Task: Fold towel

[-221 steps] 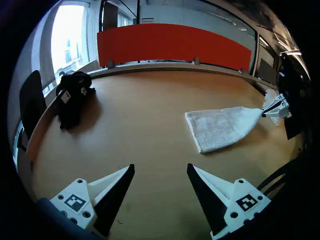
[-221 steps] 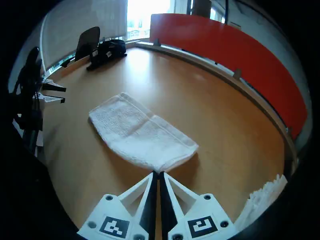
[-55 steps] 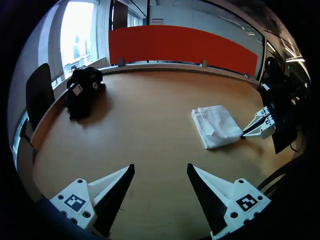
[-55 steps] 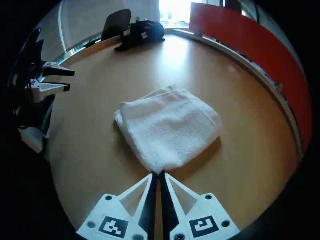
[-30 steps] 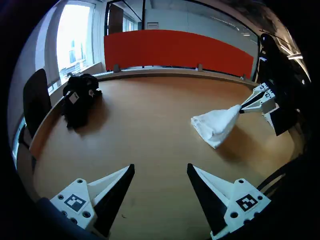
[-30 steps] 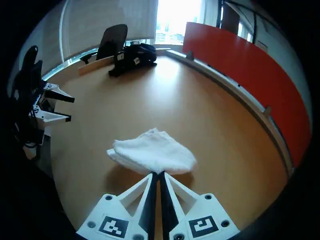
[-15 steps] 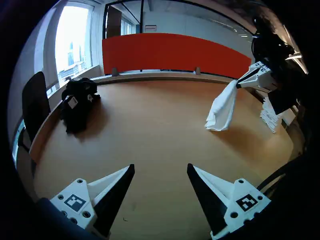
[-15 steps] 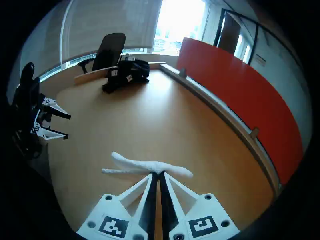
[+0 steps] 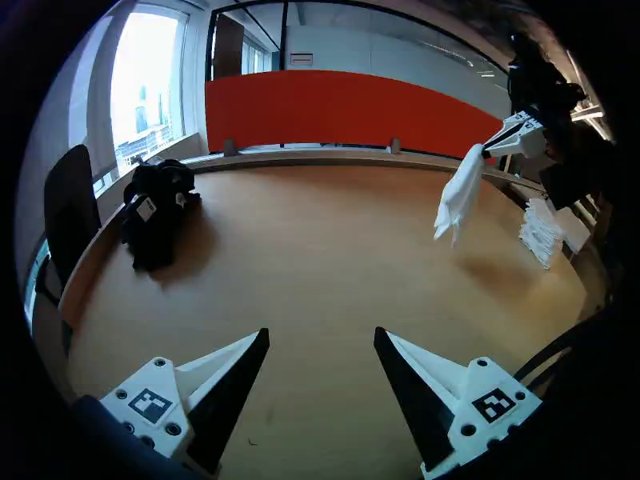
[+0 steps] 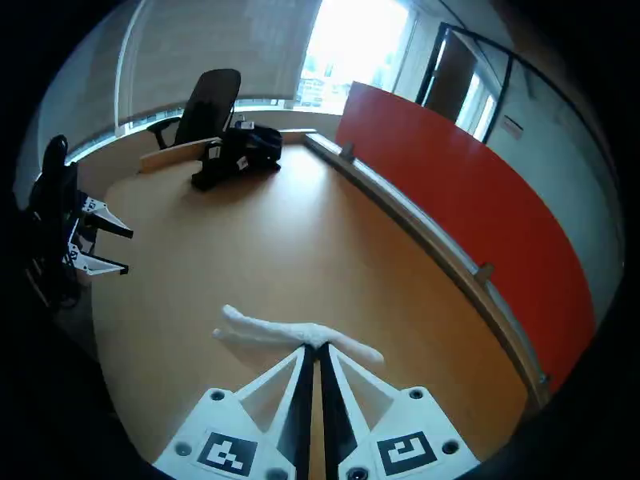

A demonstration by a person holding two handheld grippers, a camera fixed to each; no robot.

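A white towel hangs folded and limp in the air at the far right, above the wooden table. My right gripper is shut on the towel's top edge there. In the right gripper view the towel drapes edge-on just past my right gripper, whose fingers are pressed together on it. My left gripper hovers open over the near part of the table with nothing between its fingers. It also appears far off as my left gripper, held by a person in dark clothes.
A black bag lies at the table's far left, also seen as the bag. A stack of white towels sits at the right edge. A red partition lines the far side. A dark chair stands behind the bag.
My right gripper has risen with the towel, lifting it from the table until it hangs free in the air. The left gripper has stayed open in place.
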